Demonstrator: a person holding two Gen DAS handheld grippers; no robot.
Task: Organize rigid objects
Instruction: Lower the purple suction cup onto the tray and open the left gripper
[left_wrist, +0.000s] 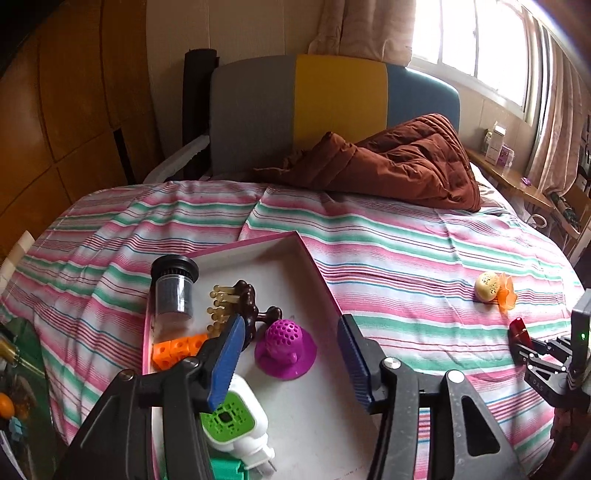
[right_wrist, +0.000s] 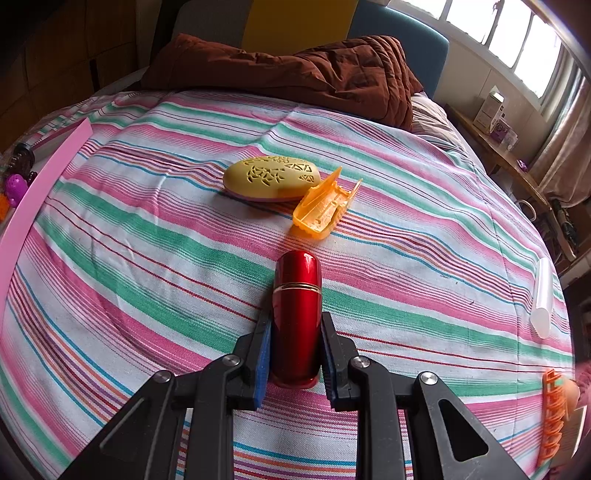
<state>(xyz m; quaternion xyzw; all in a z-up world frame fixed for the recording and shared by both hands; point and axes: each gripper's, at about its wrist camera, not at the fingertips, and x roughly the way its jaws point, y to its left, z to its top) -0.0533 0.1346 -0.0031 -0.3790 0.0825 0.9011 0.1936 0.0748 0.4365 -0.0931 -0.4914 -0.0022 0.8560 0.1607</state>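
Striped bed (right_wrist: 147, 258): one red tube (right_wrist: 297, 317), one yellow case (right_wrist: 271, 179), one orange clip (right_wrist: 325, 206).

A bedroom in someone's home. A bed (left_wrist: 369, 236) with a pink and green striped sheet fills the room, a padded headboard (left_wrist: 332, 107) in grey, yellow and blue behind it. A rumpled brown quilt (left_wrist: 399, 162) lies near the top. Curtains (left_wrist: 369, 26) frame a bright window (left_wrist: 472, 40), beside wooden wardrobe doors (left_wrist: 66, 103).

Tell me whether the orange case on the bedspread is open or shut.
Open. The orange case lies with its two halves spread apart, its ribbed inside facing up, beside the yellow oval box.
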